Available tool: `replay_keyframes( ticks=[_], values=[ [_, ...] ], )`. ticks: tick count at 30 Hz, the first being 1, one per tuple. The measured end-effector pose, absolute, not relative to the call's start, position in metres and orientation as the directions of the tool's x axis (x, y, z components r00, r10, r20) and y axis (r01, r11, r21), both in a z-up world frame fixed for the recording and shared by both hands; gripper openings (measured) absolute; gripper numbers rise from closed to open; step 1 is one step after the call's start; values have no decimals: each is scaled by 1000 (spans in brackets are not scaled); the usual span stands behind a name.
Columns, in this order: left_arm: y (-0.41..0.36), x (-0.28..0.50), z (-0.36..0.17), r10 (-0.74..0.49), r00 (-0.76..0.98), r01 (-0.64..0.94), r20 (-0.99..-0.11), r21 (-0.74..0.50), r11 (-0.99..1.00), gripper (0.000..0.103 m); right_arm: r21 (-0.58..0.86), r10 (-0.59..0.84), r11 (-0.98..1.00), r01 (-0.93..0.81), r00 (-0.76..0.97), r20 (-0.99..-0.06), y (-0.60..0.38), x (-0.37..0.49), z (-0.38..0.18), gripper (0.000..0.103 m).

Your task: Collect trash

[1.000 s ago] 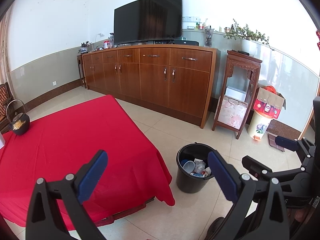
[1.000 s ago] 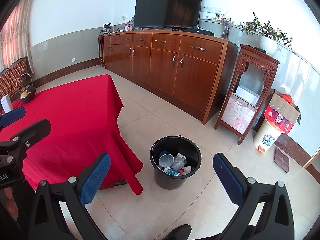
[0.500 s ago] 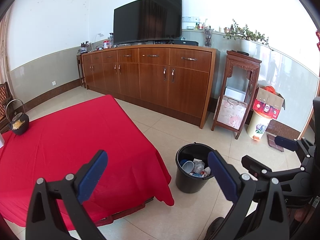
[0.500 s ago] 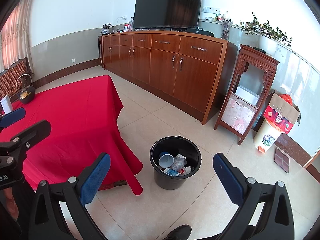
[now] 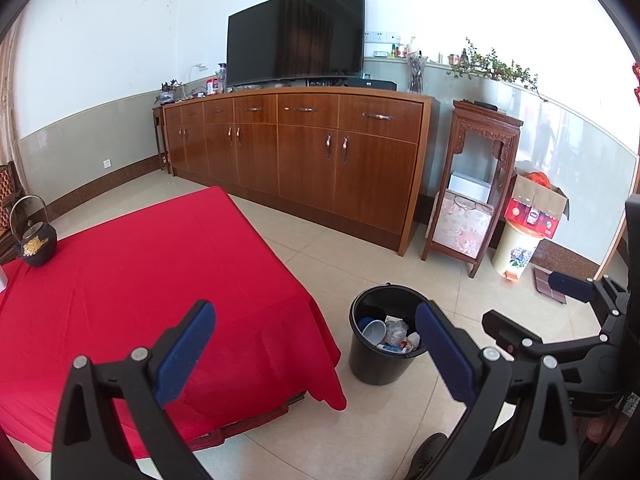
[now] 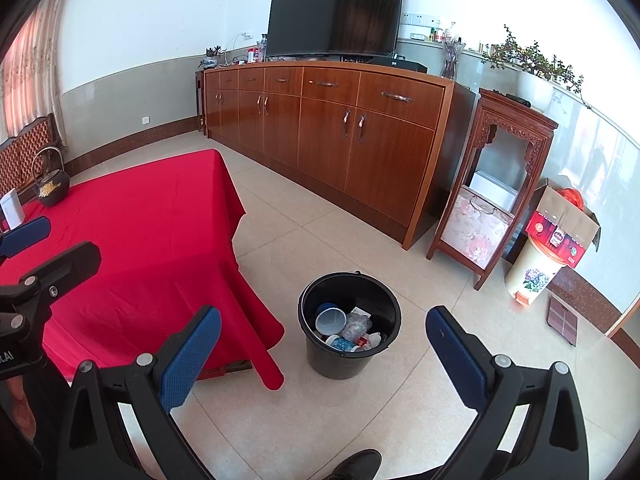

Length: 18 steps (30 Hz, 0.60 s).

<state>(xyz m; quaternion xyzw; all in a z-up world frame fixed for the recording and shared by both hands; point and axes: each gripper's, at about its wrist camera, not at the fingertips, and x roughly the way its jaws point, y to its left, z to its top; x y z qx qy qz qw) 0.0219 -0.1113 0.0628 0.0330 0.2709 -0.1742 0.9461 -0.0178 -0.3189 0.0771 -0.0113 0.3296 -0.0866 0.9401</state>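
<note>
Looking along my left claw (image 5: 314, 344), I see its blue pads spread wide with nothing between them; the red tablecloth (image 5: 140, 272) fills the lower left, and the black bucket (image 5: 386, 364) stands on the floor ahead and to the right, partly behind the right pad, already holding a cup, crumpled plastic and wrappers. My right claw's fingers poke into this view at far right. From the right claw (image 6: 324, 352), equally wide and empty, the bucket (image 6: 348, 360) sits almost dead centre between the pads, just beside the cloth's hanging corner, so I judge this hand the better lined up with it. Only this view shows the bucket's whole rim, my shoe, and a white card near the kettle (image 6: 50, 188); no loose trash shows on the cloth.
</note>
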Motion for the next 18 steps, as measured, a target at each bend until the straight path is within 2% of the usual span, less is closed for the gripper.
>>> replay_keyframes(
  ticks=[18],
  values=[
    [-106,27,55,-333,784,349,-524,-73,934,101,-76,-174,984,162,774,-609,-320,-21,78,103]
  ],
)
